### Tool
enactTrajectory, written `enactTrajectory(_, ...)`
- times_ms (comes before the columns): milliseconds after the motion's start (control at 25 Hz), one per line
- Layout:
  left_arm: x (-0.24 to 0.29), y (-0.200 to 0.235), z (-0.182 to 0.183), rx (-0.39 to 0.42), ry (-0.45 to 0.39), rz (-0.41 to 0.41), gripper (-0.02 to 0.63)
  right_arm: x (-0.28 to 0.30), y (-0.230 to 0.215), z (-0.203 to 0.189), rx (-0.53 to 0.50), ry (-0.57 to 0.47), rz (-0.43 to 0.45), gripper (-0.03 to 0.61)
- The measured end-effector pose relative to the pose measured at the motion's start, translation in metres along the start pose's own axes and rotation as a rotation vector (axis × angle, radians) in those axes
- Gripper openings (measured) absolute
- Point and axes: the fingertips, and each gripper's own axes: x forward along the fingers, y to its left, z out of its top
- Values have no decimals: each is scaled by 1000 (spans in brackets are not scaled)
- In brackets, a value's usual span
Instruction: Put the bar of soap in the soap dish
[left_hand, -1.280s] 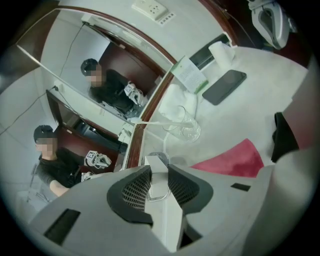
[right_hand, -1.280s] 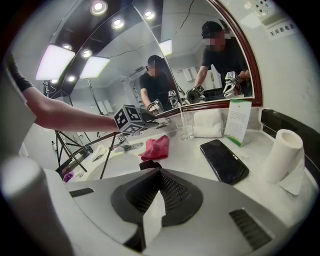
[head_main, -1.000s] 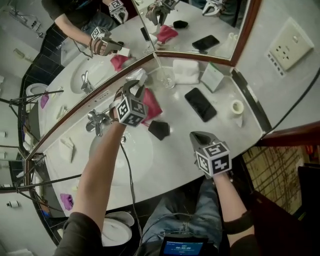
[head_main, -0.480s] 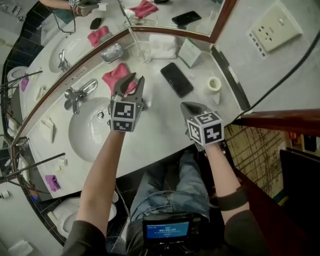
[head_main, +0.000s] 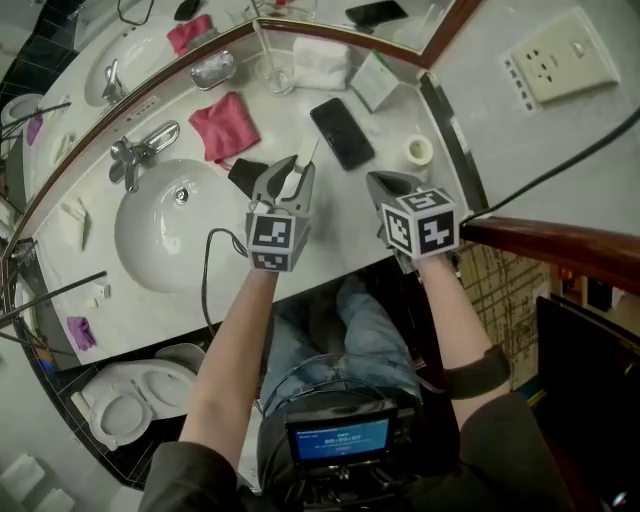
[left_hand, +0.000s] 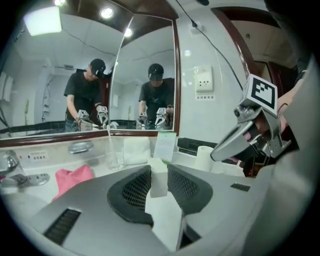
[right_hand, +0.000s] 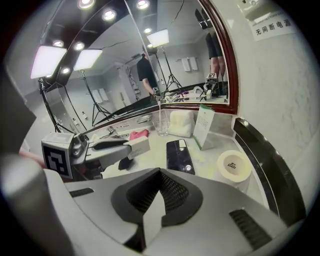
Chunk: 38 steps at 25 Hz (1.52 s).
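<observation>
A white bar of soap stands pinched between the pads of my left gripper, which is shut on it. In the head view that gripper hovers over the counter right of the basin, with the soap poking out ahead of it. The metal soap dish sits at the back by the mirror, left of the glass; the left gripper view shows the dish far off to the left. My right gripper is shut and empty, just right of the left one. The right gripper view shows its closed jaws and the held soap.
A pink cloth and a small black object lie behind the left gripper. A phone, paper roll, card, folded towel and glass crowd the back right. Sink basin and faucet are left.
My left gripper has drawn back from the pink cloth toward the counter's front and rolled, ending beside the right gripper. The head view has swung, so the counter sits higher in the picture.
</observation>
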Motion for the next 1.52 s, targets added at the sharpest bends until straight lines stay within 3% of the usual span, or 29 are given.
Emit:
enactTrajectory(320,11,-20,-52,-49,79,-8,100,-1,-7,7,-21,13,3,21)
enactTrajectory(720,18,-30,-84,-60,146,-40,101,-1,-11,7,-24,20,-8,21)
enactTrajectory(920,18,-33,-101,-55,218,-51,129,-3,-12,10,-18,14,-16,21)
enactTrajectory(1080,18,-36,-98,-45,231,-56,195,-5,-14,12,-14,7,-21,21)
enactTrajectory(1520,-21,-46,-63,-1,254,-93,198,-28,-17,15,-23,-9,-81,21)
